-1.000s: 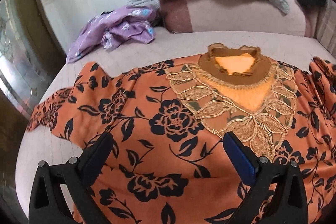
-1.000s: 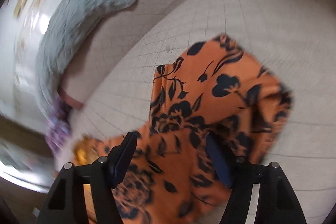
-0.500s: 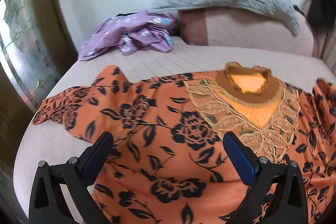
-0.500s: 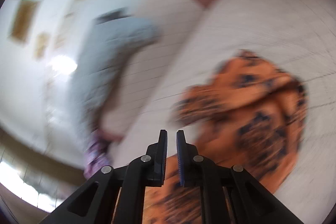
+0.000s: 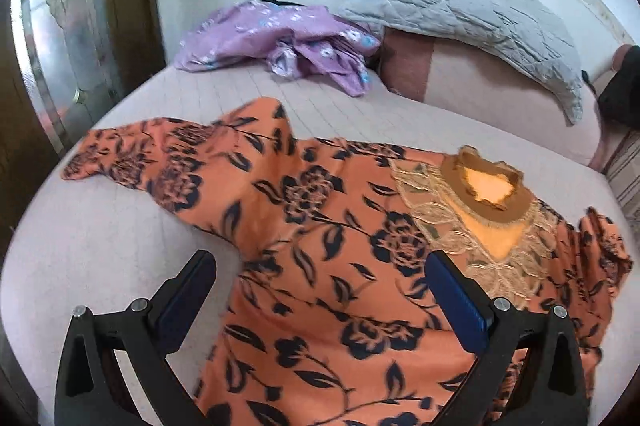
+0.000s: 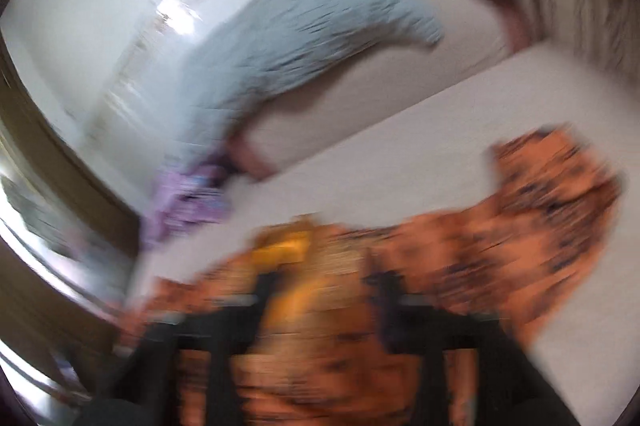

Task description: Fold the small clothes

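Note:
An orange top with black flowers (image 5: 320, 226) and a lace yoke at the neck (image 5: 492, 194) lies spread on the pale bed (image 5: 100, 246). Its left sleeve (image 5: 132, 158) stretches out to the left. My left gripper (image 5: 320, 290) is open and empty, hovering over the top's left side. The right wrist view is badly blurred; the same top (image 6: 520, 226) shows there, with one sleeve at the right. My right gripper (image 6: 324, 290) appears open above the neck area, holding nothing.
A crumpled purple garment (image 5: 288, 34) lies at the back of the bed. A grey quilted pillow (image 5: 460, 6) rests on a pink bolster (image 5: 480, 82) by the wall. A mirrored wardrobe door (image 5: 52, 46) stands at the left.
My left gripper has pulled back and swung left, still open. My right gripper was open, shut half a second ago, and now appears open again while swinging fast toward the neck.

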`<state>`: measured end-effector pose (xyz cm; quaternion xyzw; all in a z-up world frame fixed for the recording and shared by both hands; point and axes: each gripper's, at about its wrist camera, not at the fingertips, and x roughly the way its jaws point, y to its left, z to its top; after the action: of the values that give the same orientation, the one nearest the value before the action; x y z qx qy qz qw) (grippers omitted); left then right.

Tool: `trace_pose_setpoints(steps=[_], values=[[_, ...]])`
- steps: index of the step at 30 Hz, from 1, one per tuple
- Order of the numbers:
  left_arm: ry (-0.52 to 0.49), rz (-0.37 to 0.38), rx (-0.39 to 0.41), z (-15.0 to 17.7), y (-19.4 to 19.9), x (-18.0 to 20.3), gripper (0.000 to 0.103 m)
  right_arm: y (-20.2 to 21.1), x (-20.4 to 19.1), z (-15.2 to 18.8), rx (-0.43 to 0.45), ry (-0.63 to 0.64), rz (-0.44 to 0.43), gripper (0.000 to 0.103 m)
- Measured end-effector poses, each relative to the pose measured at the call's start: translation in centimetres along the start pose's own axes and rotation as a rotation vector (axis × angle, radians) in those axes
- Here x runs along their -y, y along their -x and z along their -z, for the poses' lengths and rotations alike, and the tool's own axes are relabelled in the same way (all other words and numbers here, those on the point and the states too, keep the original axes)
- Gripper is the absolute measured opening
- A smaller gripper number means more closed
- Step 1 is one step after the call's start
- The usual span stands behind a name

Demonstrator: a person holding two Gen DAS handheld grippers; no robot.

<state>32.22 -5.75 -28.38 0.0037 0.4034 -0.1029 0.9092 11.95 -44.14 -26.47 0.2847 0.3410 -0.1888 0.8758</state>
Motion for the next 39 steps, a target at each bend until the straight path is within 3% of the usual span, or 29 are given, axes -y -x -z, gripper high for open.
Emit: trace_pose_setpoints(steps=[3, 4, 7, 9, 11, 15, 19, 20, 22, 23, 24, 26, 27, 31, 33, 36, 39], values=[[-0.034, 0.003, -0.011, 0.2, -0.6, 1.3, 0.103, -0.8, 3.8, -1.6, 0.048, 0.127, 0.267, 0.099], [-0.054, 0.000, -0.021, 0.3, -1.0, 1.8, 0.103, -1.6, 5.5, -1.9, 0.020, 0.188, 0.365, 0.099], [-0.100, -0.005, -0.055, 0.5, -2.1, 3.0, 0.103, -4.3, 9.1, -1.8, -0.060, 0.316, 0.526, 0.095], [-0.121, -0.007, -0.069, 0.7, -2.7, 3.5, 0.103, -6.0, 12.0, -1.5, -0.108, 0.345, 0.564, 0.089], [-0.132, -0.007, -0.081, 0.9, -3.3, 3.8, 0.103, -6.4, 13.6, -1.1, -0.128, 0.342, 0.536, 0.083], [-0.146, -0.008, -0.112, 1.2, -4.6, 4.6, 0.103, -8.9, 12.3, -0.3, -0.145, 0.482, 0.530, 0.083], [-0.181, -0.010, -0.107, 1.4, -4.8, 5.3, 0.103, -12.7, 10.9, -0.6, -0.106, 0.581, 0.619, 0.082], [-0.188, -0.009, -0.105, 1.4, -4.8, 5.4, 0.103, -13.7, 11.0, -1.1, -0.097, 0.564, 0.633, 0.078], [-0.200, -0.009, -0.098, 1.2, -4.9, 5.6, 0.103, -14.8, 11.4, -1.9, -0.125, 0.520, 0.618, 0.032], [-0.200, -0.009, -0.097, 1.1, -4.9, 5.6, 0.103, -14.8, 11.3, -2.4, -0.132, 0.503, 0.621, 0.028], [-0.194, -0.006, -0.095, 0.9, -4.8, 5.6, 0.103, -14.8, 11.2, -2.8, -0.130, 0.491, 0.619, 0.013], [-0.177, 0.003, -0.093, 0.6, -4.6, 5.3, 0.103, -13.4, 10.9, -3.4, -0.112, 0.415, 0.566, 0.009], [-0.163, 0.010, -0.089, 0.4, -4.4, 5.1, 0.103, -11.7, 10.6, -4.1, -0.091, 0.324, 0.473, 0.008], [-0.119, 0.024, -0.067, -0.2, -3.4, 4.2, 0.103, -7.4, 7.7, -5.0, -0.070, 0.151, 0.216, 0.008], [-0.100, 0.016, -0.045, -0.5, -2.6, 3.4, 0.103, -5.8, 5.5, -4.9, -0.097, 0.036, 0.022, 0.008], [-0.069, -0.008, 0.002, -1.2, -1.2, 1.8, 0.103, -4.7, 0.2, -3.4, -0.126, -0.060, -0.230, 0.008], [-0.008, -0.010, 0.029, -1.9, 0.0, -0.8, 0.103, -5.4, -5.6, -0.5, -0.176, -0.118, -0.390, 0.008]])
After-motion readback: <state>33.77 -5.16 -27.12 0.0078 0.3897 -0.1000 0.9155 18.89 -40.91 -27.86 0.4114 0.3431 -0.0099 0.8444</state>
